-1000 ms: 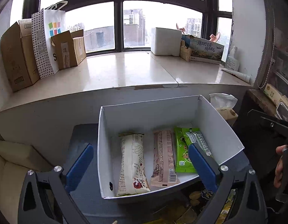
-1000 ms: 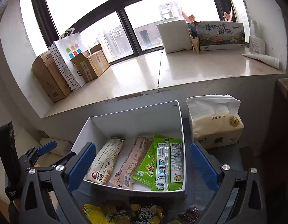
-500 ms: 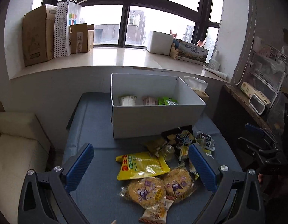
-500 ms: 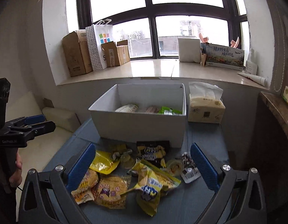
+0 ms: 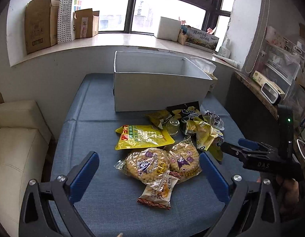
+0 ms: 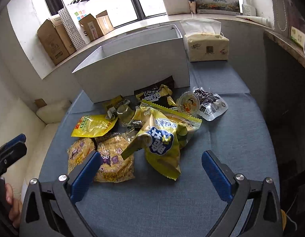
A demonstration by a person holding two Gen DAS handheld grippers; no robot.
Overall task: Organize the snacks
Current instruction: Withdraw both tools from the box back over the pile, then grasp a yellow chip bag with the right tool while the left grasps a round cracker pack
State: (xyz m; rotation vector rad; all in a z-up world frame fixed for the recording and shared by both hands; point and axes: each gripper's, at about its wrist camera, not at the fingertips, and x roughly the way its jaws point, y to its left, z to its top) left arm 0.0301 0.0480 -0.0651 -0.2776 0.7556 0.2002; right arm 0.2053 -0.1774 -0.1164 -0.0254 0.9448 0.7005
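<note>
Both my left tongs and right tongs gape wide, holding nothing. The snack pile lies mid-counter, just before the white box at its far edge.

Both cameras sit just behind their own tools and look forward and down over the near edge of the blue table toward the far window.

The left wrist view looks from the near left, fairly level, with its tool low in frame; the right tool enters at its right edge.

The right wrist view looks from the near right, tilted more steeply down and closer to the snacks, its own tool low in frame; the left tool shows at its left edge.

Both views share the snacks, the white box beyond them, the tissue pack and the sill with its cartons.
</note>
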